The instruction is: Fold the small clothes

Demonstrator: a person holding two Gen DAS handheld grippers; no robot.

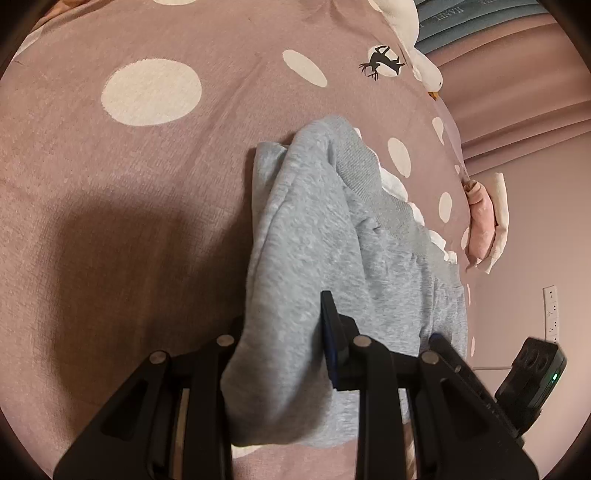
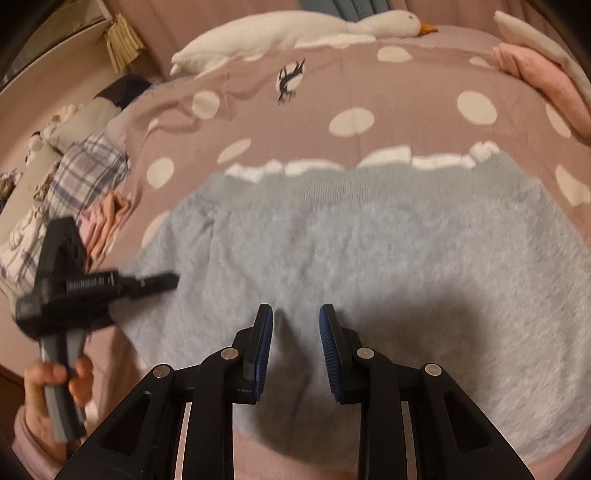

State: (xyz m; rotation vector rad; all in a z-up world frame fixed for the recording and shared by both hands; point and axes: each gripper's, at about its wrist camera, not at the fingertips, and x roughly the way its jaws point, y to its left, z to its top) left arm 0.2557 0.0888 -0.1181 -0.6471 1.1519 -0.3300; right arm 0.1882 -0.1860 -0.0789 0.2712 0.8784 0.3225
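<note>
A small grey fleece garment with a ribbed hem and white trim lies on the dotted mauve bedspread. In the left wrist view a lifted fold of the garment drapes over my left gripper, which is shut on it. Only one blue pad shows; the other finger is under cloth. In the right wrist view my right gripper sits low on the garment's near part, and a ridge of grey cloth fills the narrow gap between its blue pads. The left gripper grips the garment's left edge, with a hand on its handle.
A white plush goose lies along the far side of the bed. Folded pink and cream clothes sit at the far right. A plaid cloth and other loose clothes are heaped at the left. A wall socket strip is beyond the bed.
</note>
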